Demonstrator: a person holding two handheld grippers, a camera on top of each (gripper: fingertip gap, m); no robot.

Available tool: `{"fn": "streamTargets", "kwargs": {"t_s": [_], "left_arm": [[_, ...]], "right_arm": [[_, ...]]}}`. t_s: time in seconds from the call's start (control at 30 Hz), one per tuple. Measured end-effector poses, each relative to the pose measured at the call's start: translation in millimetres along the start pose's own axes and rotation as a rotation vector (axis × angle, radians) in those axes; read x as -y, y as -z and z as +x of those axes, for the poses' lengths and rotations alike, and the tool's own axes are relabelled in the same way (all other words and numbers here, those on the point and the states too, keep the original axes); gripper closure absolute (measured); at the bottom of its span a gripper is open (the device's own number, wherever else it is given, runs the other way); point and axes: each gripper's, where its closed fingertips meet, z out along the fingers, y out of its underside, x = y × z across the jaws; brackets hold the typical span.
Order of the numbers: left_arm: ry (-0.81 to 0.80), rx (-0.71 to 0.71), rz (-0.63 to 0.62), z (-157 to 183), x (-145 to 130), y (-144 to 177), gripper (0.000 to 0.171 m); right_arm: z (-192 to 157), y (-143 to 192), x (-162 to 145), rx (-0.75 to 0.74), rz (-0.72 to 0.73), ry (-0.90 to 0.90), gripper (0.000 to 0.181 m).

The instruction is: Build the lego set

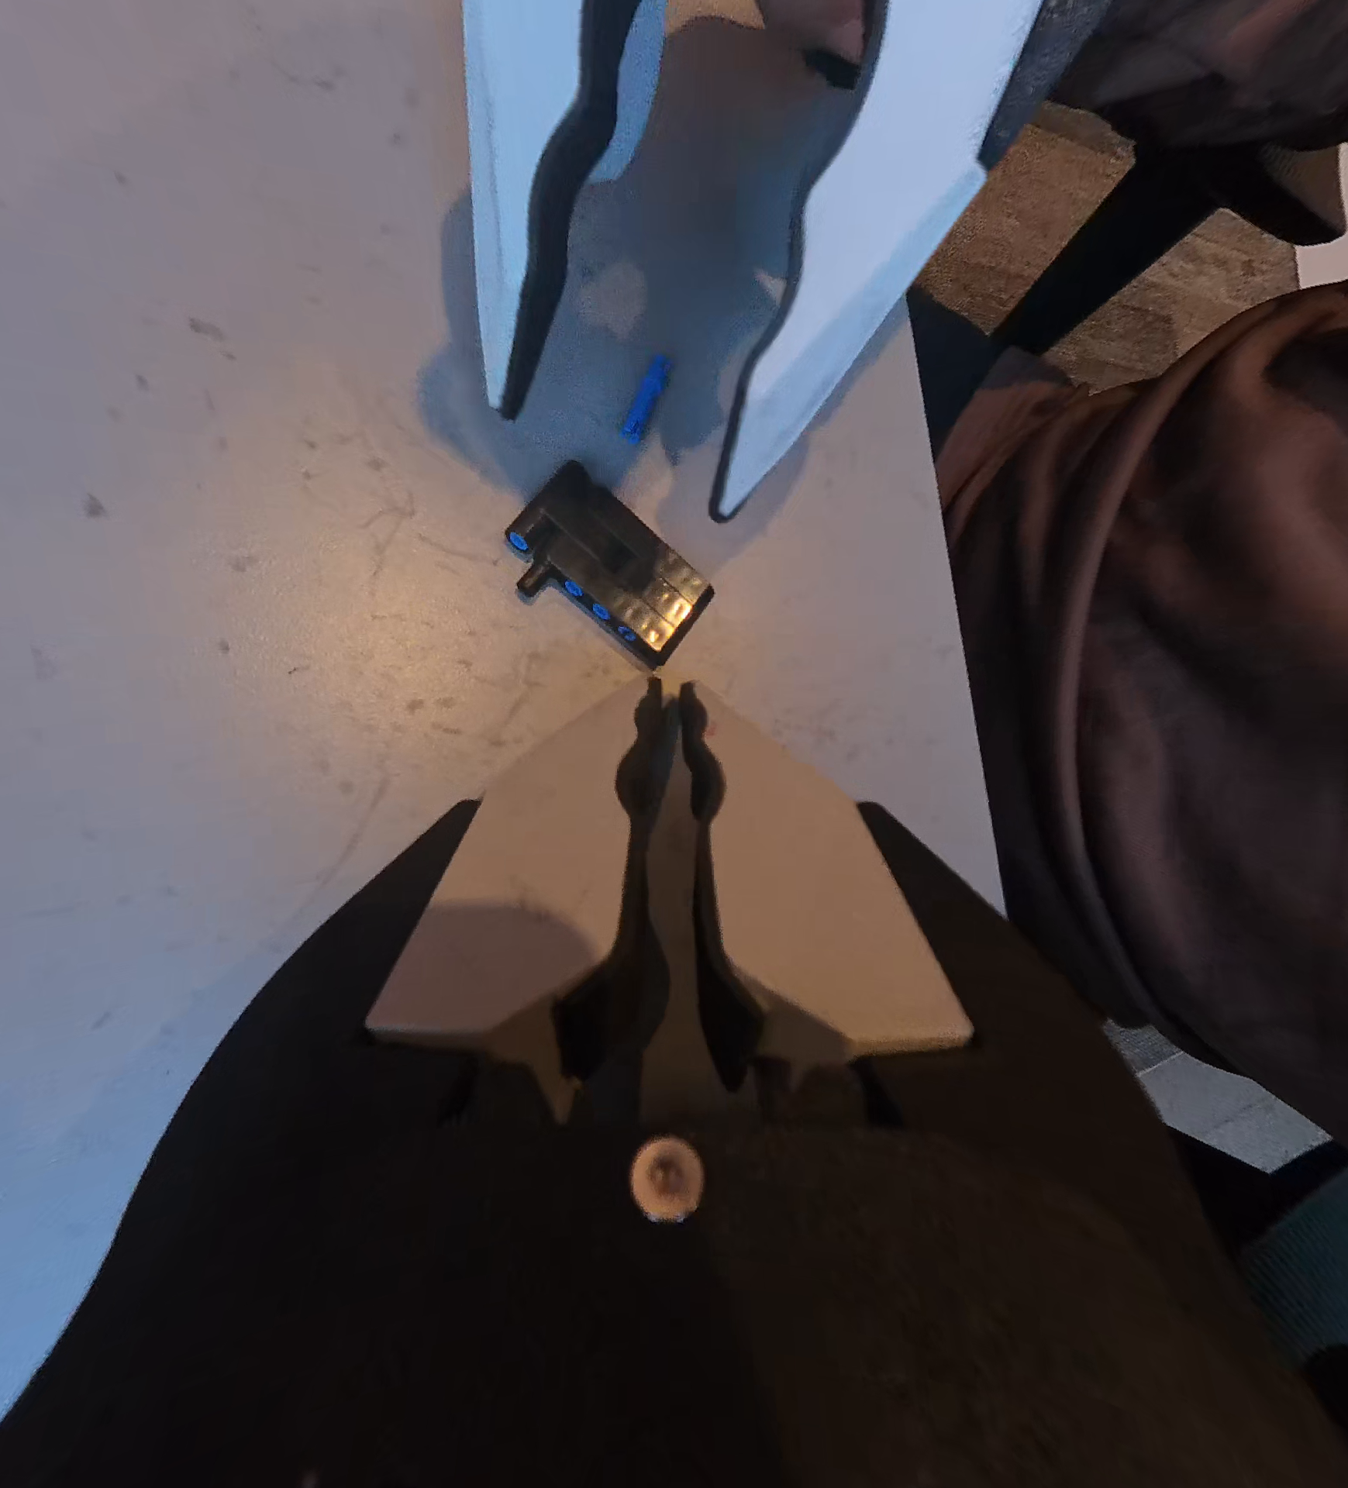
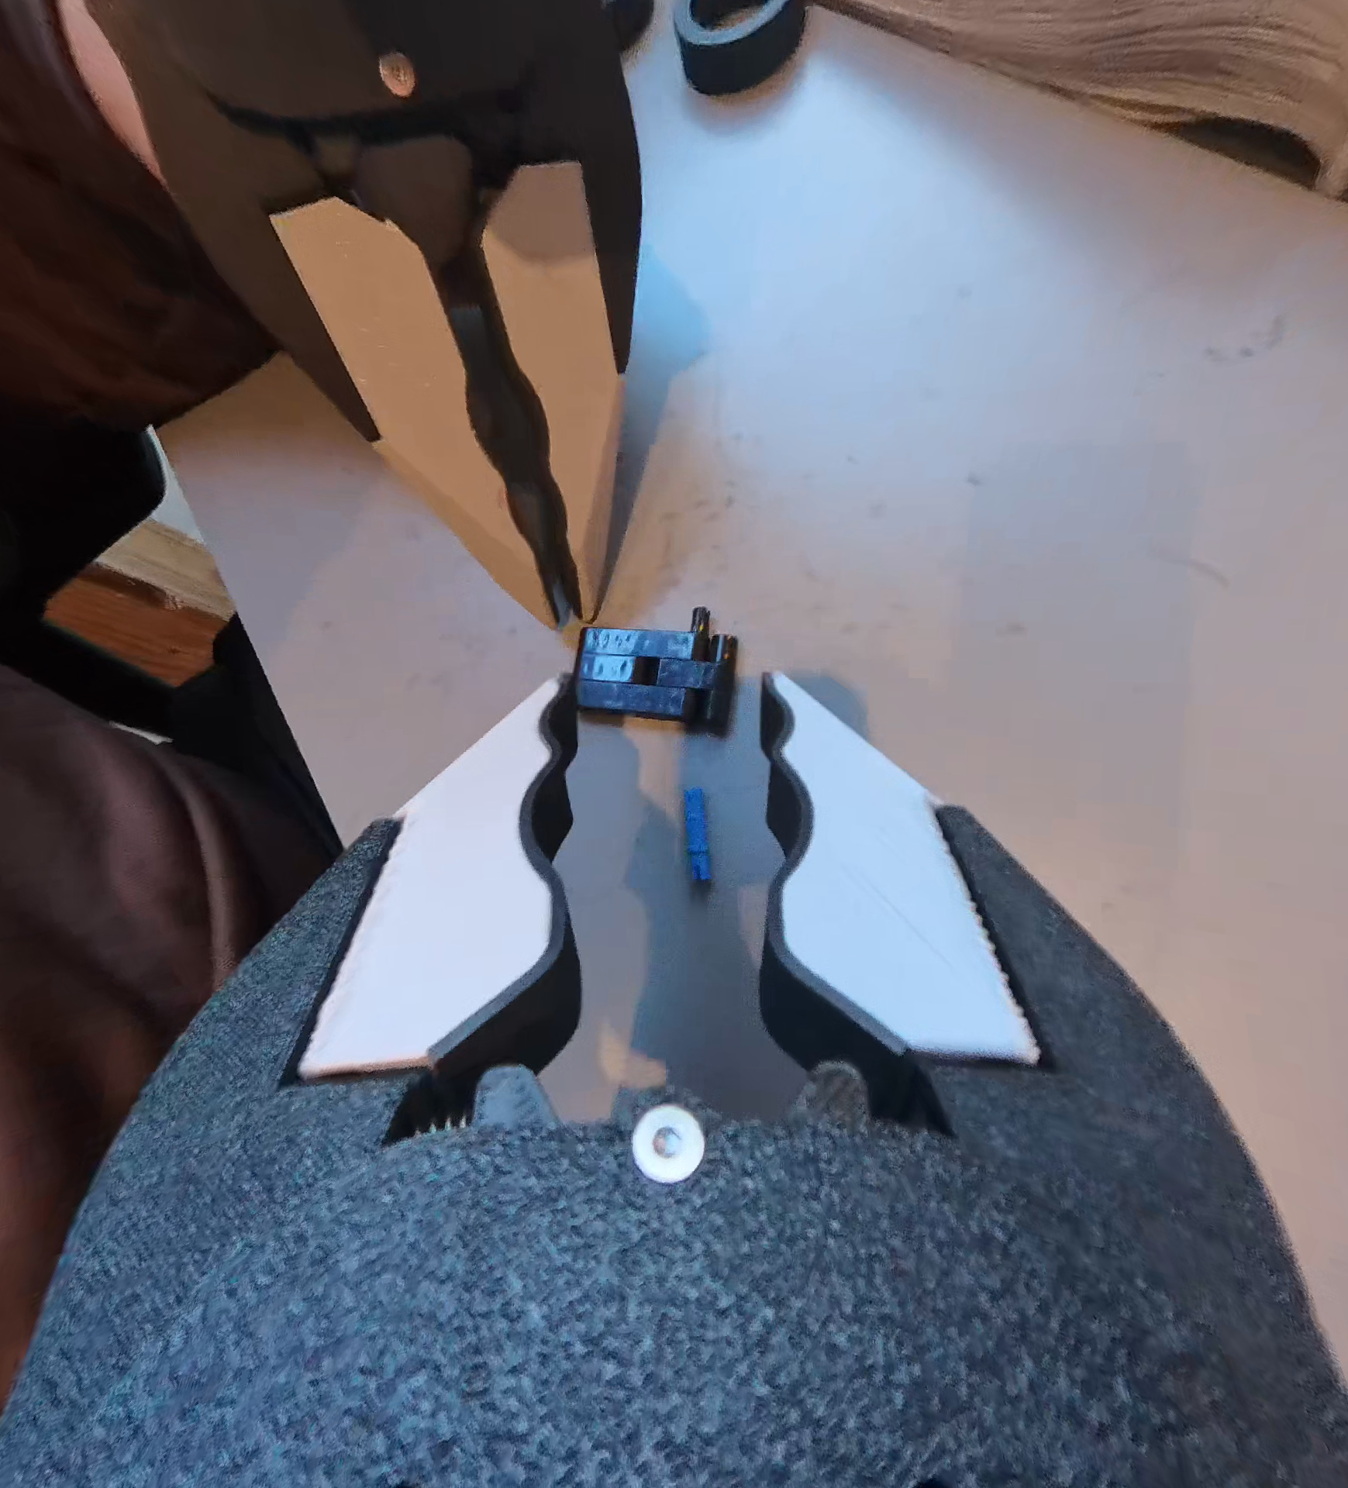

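A small black lego assembly point(image 1: 610, 568) with blue pins in its side lies on the white table; it also shows in the right wrist view point(image 2: 654, 672). A loose blue pin point(image 1: 646, 398) lies just beyond it, between the white fingers of my right gripper point(image 2: 666, 684). In the right wrist view the pin point(image 2: 697, 833) lies flat on the table. My right gripper is open and empty, its tips on either side of the assembly's near end. My left gripper point(image 1: 666, 684) is shut and empty, its tips at a corner of the assembly. It shows opposite in the right wrist view point(image 2: 570, 616).
The table edge point(image 1: 936, 483) runs close beside the assembly, with a person's brown clothing point(image 1: 1178, 644) and a dark chair past it. A black ring point(image 2: 735, 48) and an open booklet point(image 2: 1137, 72) lie at the far side of the table. Some 5 cm of space lies between my two pairs of fingers. My right tips are roughly 4 cm from the pin point(image 2: 697, 833). It is also in sight in the left wrist view point(image 1: 645, 398).
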Motion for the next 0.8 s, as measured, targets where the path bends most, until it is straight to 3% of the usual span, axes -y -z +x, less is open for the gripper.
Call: {"fn": "streamTargets", "kwargs": {"t_s": [0.17, 0.3, 0.37, 0.43, 0.63, 0.7, 0.8], "left_arm": [[0.003, -0.007, 0.011, 2.4, 3.2, -3.4, 0.167], [0.023, -0.042, 0.022, 5.1, 4.3, -6.4, 0.171], [0.032, -0.048, 0.025, 4.8, 4.9, -7.9, 0.171], [0.032, -0.051, 0.028, 4.8, 5.3, -8.2, 0.171], [0.027, -0.009, 0.021, -3.1, 2.5, -1.8, 0.171], [0.035, -0.003, 0.024, -5.9, 1.9, 0.1, 0.171], [0.040, 0.002, 0.027, -7.4, 2.3, 0.6, 0.171]], "right_arm": [[-10.3, -13.4, -12.6, -0.033, -0.108, 0.049, 0.129], [-13.5, -20.2, -11.6, -0.073, -0.114, 0.069, 0.126], [-18.0, -21.2, -9.2, -0.072, -0.106, 0.106, 0.145], [-27.8, -21.3, -4.2, -0.037, -0.081, 0.118, 0.148], [-8.8, -9.2, -9.5, -0.124, -0.120, 0.142, 0.130], [-17.6, -1.0, -6.8, -0.083, -0.097, 0.166, 0.114], [-28.2, 0.7, -12.8, -0.093, -0.109, 0.172, 0.113]]}}
